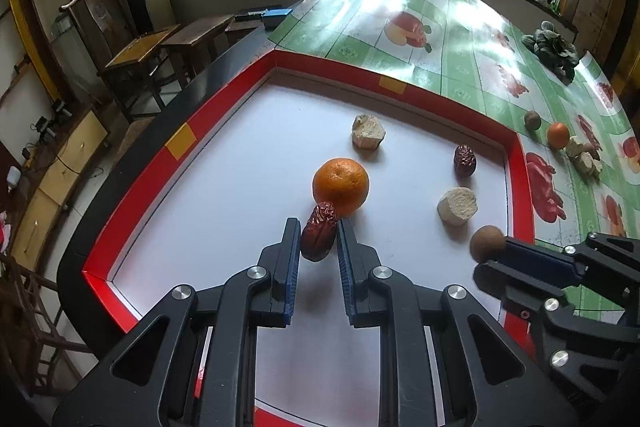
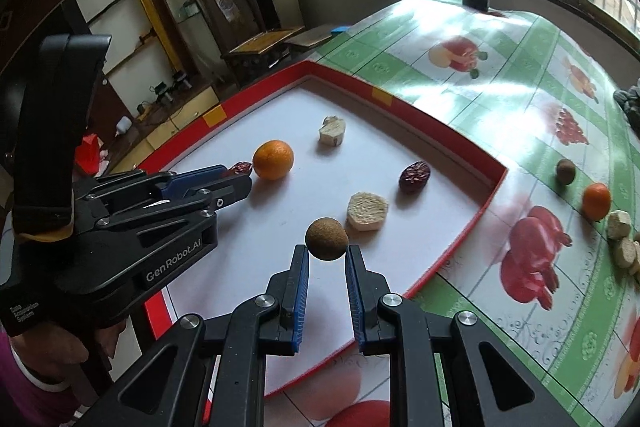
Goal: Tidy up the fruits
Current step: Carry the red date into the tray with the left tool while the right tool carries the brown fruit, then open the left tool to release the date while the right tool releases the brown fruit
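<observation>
My left gripper (image 1: 319, 227) is shut on a red date (image 1: 318, 231), held just above the white tray floor (image 1: 240, 187) beside an orange (image 1: 340, 186). My right gripper (image 2: 327, 251) is shut on a brown round fruit (image 2: 326, 238), held over the tray's near right part; it also shows in the left wrist view (image 1: 487, 243). In the tray lie a second red date (image 1: 464, 160), and two pale cut chunks (image 1: 368, 131) (image 1: 457, 205). The left gripper shows in the right wrist view (image 2: 240, 183).
The tray has a red rim (image 1: 524, 179) and sits on a green fruit-print tablecloth (image 1: 460, 39). On the cloth to the right lie a brown fruit (image 2: 565, 171), a small orange (image 2: 596, 201) and pale chunks (image 2: 622, 239). Leafy greens (image 1: 554, 47) lie farther back. Wooden stools (image 1: 168, 47) stand left.
</observation>
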